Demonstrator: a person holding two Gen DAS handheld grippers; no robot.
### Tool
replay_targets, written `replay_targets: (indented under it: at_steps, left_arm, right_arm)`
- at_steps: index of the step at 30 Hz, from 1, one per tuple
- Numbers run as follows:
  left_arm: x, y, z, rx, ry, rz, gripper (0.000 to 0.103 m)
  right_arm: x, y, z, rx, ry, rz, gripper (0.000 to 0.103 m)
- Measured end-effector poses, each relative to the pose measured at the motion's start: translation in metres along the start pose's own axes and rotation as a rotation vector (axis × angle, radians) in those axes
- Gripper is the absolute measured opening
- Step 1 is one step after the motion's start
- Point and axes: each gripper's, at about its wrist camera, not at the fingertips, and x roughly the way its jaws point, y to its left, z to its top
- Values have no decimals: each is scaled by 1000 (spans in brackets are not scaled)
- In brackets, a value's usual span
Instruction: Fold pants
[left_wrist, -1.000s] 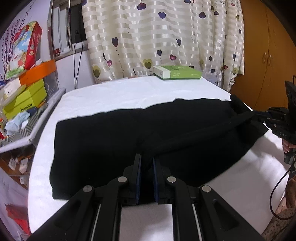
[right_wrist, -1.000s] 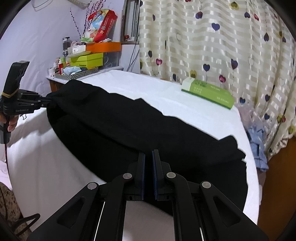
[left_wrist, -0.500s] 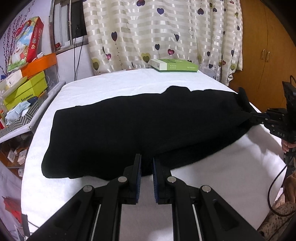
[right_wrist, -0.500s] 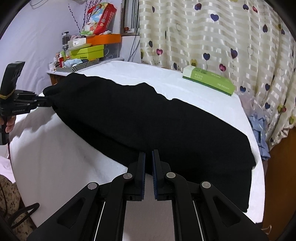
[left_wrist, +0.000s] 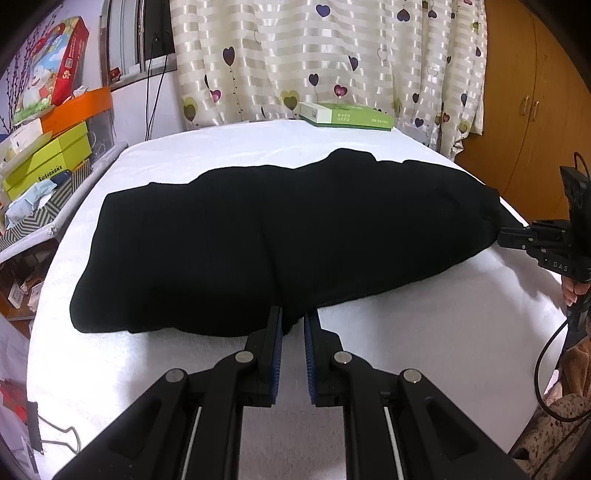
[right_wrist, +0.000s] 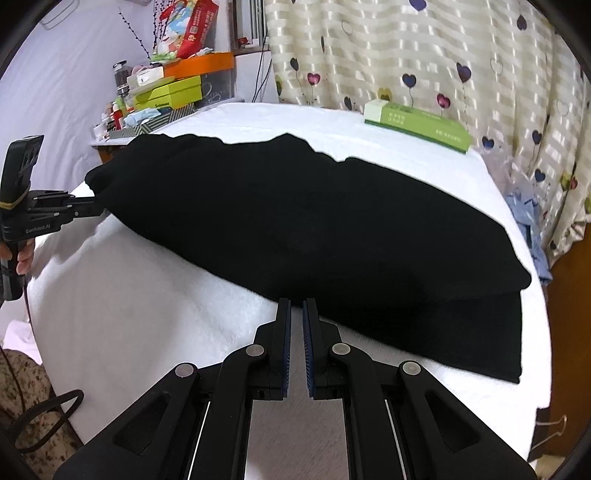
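Observation:
Black pants (left_wrist: 280, 236) lie folded lengthwise across the white-covered table (left_wrist: 424, 350); they also show in the right wrist view (right_wrist: 314, 229). My left gripper (left_wrist: 293, 317) is shut on the near edge of the pants, with black cloth pinched between its blue pads. It shows from the side in the right wrist view (right_wrist: 88, 208). My right gripper (right_wrist: 296, 308) is shut on the other end's near edge. It shows in the left wrist view (left_wrist: 506, 232), pinching the cloth's corner.
A green box (left_wrist: 345, 116) lies at the table's far edge by the heart-patterned curtain (left_wrist: 332, 55). Stacked boxes and clutter (left_wrist: 44, 147) stand on a side shelf. A wooden wardrobe (left_wrist: 532, 110) stands beyond. Blue cloth (right_wrist: 528, 221) hangs past the table's edge.
Both grippers pulled the held edge toward the near side. The upper layer came over, so the pants now lie folded flat in a narrower band.

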Motion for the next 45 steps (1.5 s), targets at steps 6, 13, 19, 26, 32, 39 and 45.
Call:
replay_targets:
  at_steps: [6,13,19,26,32,39,45]
  left_arm:
    - [-4,4,-2,-58,1,-17,17]
    - [-23,-3,4,-49,-49,9,25]
    - [-15,-12,22,-86,-98,-15,40]
    - [13,-39,36,-82,-71,-114,40]
    - [25,-63,50,-25,-59,-174,40]
    - [41,-91,63,42,-38,-218,40]
    - [55,-105,69,57,-11,-243,40]
  right_arm:
    - [-13,-6,0,42,-9,24,7]
    - [-31,-45,4,170,-69,-85,7]
    - [-23,-99,-3,444,-73,-192,10]
    - [-34,-126,-27,558,-72,-180,43]
    - [-19,-138,-9,529,-42,-123,44]
    - [4,-151,16,526,0,57,44]
    - [15,-162,39,514,-10,182,44]
